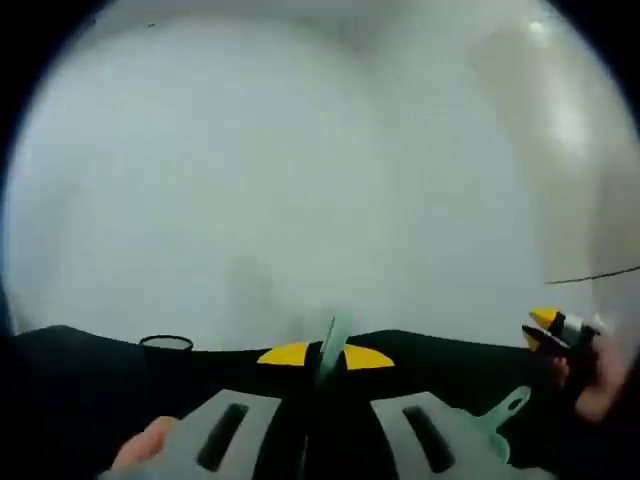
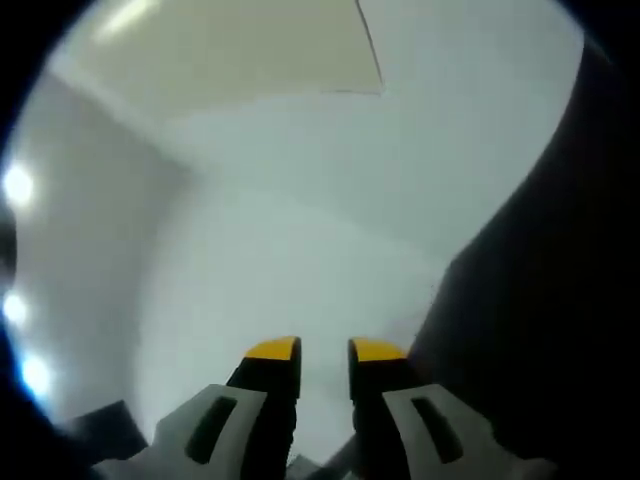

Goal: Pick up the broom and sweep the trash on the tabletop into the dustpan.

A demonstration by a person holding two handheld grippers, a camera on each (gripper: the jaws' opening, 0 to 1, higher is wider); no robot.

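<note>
A pale grey-white wall (image 1: 250, 170) rises behind a black tabletop (image 1: 90, 370). To the wall's right stands a cream panel (image 1: 560, 120) catching a bright glare. In the right gripper view, a cream ceiling (image 2: 230, 50) meets the wall above.

2 grippers: left gripper (image 1: 325, 357), right gripper (image 2: 323, 350). 1 teal handle (image 1: 333, 340) btwn left gripper's tips. 1 dark ring (image 1: 166, 343) to its left. 1 hand (image 1: 600, 375) far right.

Left tongs (image 1: 325, 355) pinch a thin pale-green handle (image 1: 333, 340) above the dark tabletop (image 1: 80, 380).
</note>
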